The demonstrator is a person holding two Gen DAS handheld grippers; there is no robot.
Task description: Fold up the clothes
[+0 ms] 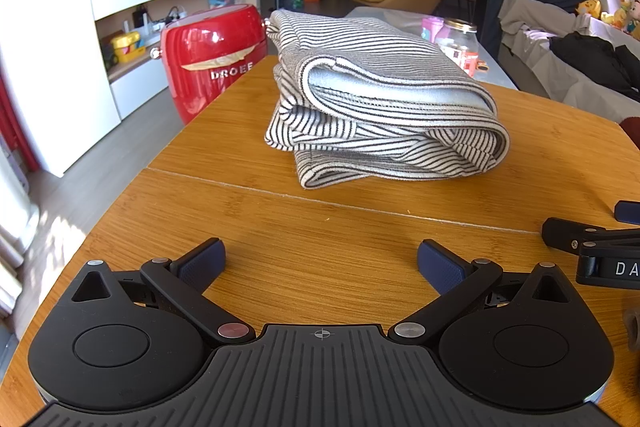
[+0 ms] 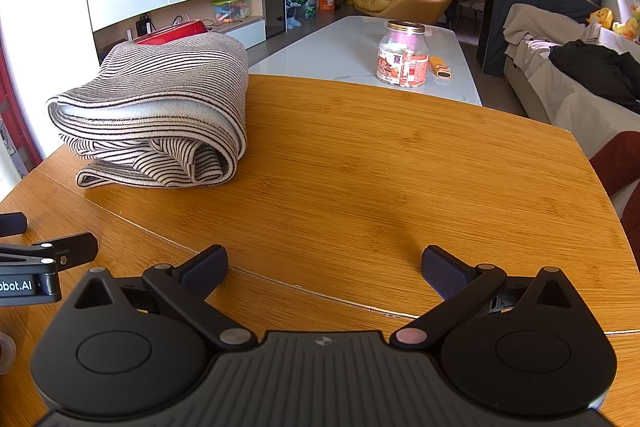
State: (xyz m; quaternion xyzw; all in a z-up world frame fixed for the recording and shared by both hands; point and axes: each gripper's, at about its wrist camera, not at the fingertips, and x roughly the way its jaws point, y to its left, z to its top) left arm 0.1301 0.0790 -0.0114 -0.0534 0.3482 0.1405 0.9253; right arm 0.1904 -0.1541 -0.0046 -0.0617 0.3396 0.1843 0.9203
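Observation:
A black-and-white striped garment (image 1: 376,107) lies folded in a thick bundle on the wooden table (image 1: 280,227). In the right wrist view the garment (image 2: 160,115) sits at the left of the table (image 2: 380,167). My left gripper (image 1: 320,263) is open and empty, low over the table, a short way in front of the bundle. My right gripper (image 2: 324,267) is open and empty, to the right of the bundle and apart from it. Each gripper shows at the edge of the other's view: the right one (image 1: 592,239) and the left one (image 2: 44,255).
A red suitcase (image 1: 208,59) stands beyond the table's far left corner. A white coffee table (image 2: 360,51) behind holds a glass jar (image 2: 404,55). A sofa with dark clothing (image 2: 592,71) is at the right. A seam (image 1: 320,203) crosses the tabletop.

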